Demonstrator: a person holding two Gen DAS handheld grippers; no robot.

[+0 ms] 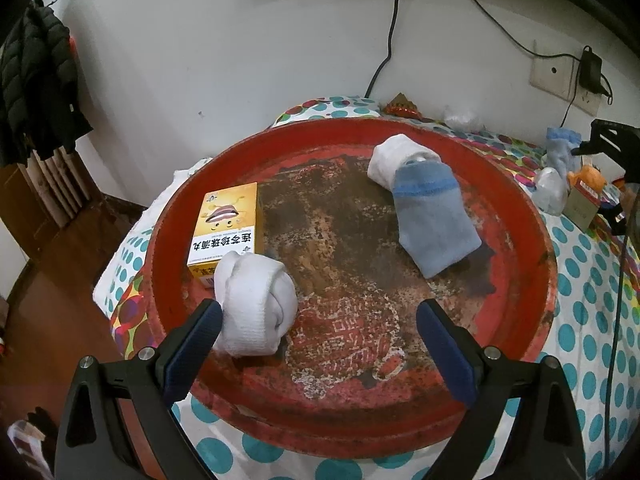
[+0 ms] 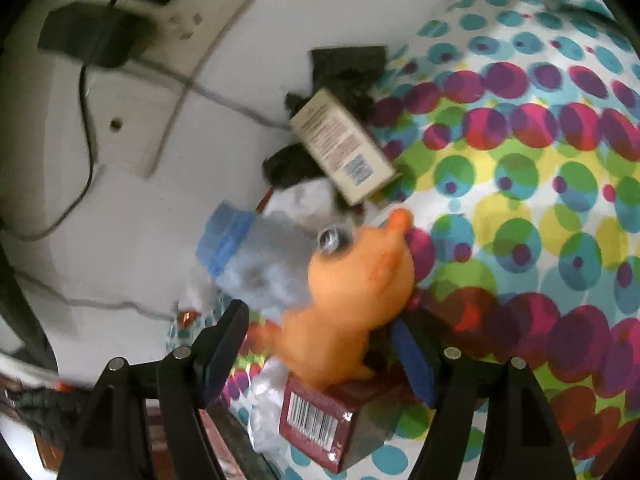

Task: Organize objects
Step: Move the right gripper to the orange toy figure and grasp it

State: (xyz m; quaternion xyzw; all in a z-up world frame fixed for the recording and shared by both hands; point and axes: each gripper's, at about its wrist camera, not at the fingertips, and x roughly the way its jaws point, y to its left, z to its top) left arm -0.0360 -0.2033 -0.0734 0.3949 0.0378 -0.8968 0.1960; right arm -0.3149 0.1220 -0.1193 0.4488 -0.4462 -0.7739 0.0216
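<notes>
Already the right gripper (image 2: 320, 344) has its jaws spread wide around an orange plush toy (image 2: 352, 300), the pads standing either side of its lower body without visibly pressing; the picture is blurred, so I cannot say whether either pad touches it. The toy sits on a dark red box (image 2: 324, 420) with a barcode, just beside a pale blue sock (image 2: 256, 256), with a beige box (image 2: 344, 148) further off, all on the dotted bedspread (image 2: 520, 200).

The left gripper (image 1: 320, 340) also has its jaws spread, holding nothing, above the near part of a worn red tray (image 1: 532, 264). A rolled white sock (image 1: 256, 304) lies just beside its left pad. Beyond it in the tray stand a yellow medicine box (image 1: 228, 228) and a blue-and-white sock bundle (image 1: 424, 216).

By my reading the job is partly done: three things are in the tray, while the plush toy and its neighbours are yet to be gathered.
</notes>
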